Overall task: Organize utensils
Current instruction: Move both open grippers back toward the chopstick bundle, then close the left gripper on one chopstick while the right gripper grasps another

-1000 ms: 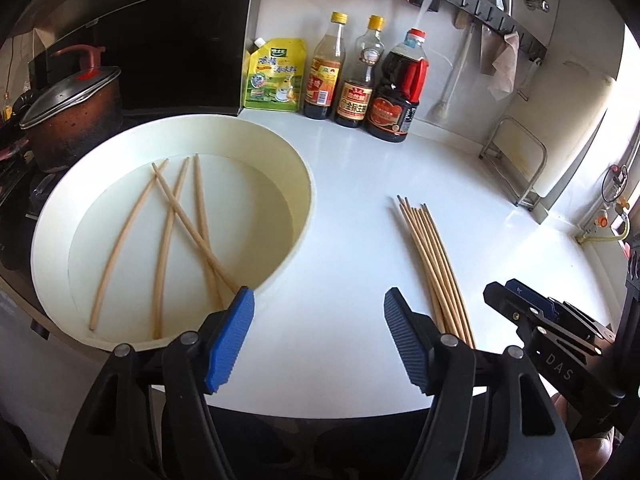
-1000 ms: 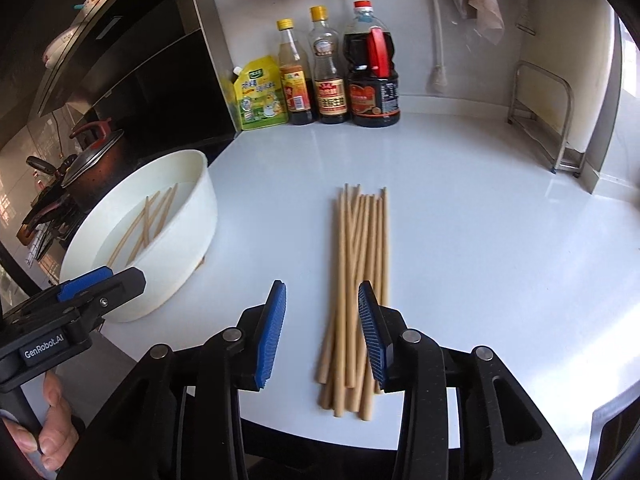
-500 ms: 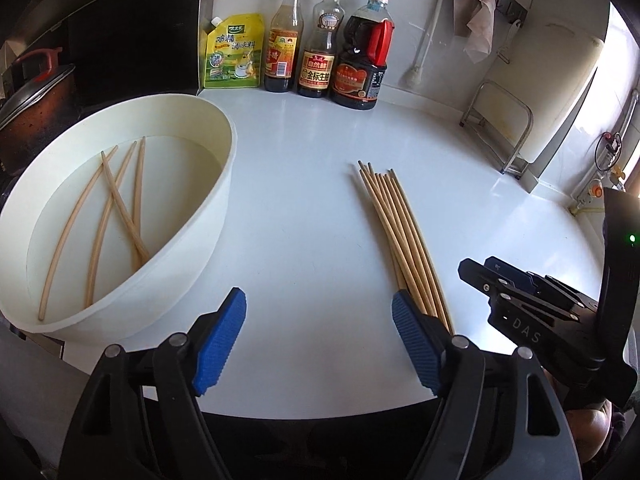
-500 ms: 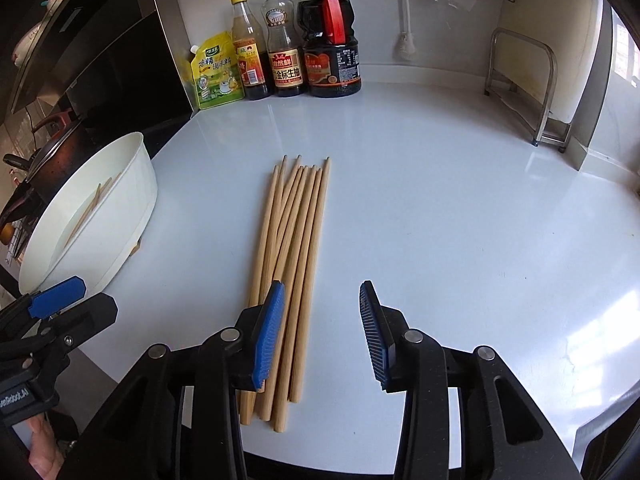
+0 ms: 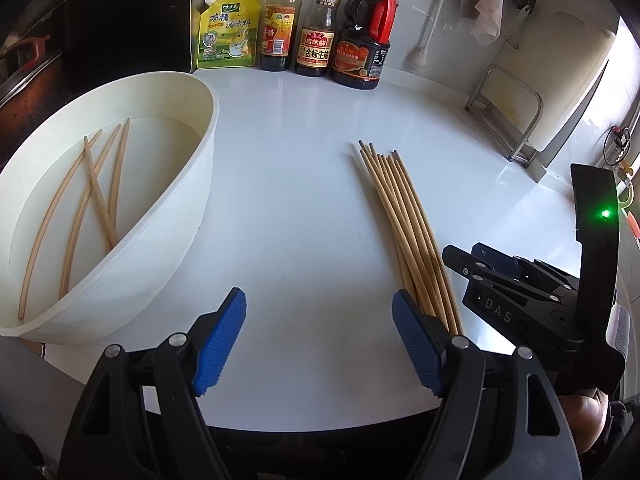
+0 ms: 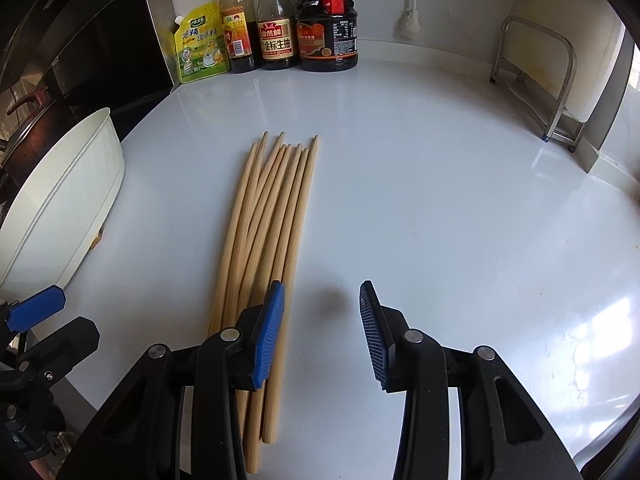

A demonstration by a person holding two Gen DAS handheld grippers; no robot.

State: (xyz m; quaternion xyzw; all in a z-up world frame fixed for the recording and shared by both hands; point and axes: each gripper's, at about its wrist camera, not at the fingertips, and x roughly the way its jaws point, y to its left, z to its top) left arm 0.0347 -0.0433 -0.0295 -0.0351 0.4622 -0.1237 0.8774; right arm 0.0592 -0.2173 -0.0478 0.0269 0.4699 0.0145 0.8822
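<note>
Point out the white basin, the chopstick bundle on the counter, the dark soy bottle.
white basin (image 5: 188, 216), left wrist view, outer wall.
chopstick bundle (image 6: 276, 200), right wrist view, mid-length.
dark soy bottle (image 5: 360, 56), left wrist view, label.

Counter: glossy white, smooth. Chopsticks: pale matt wood. Basin at nine o'clock: smooth white plastic. Fingers: ribbed blue pads. Rack at two o'clock: brushed metal.

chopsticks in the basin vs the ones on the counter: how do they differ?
The chopsticks in the basin are few and lie crossed and spread apart under water; the chopsticks on the counter are more numerous, lie dry, and are gathered side by side in one bundle, tips pointing toward the sauce bottles. Both sets are plain, light wooden sticks of similar look.
</note>
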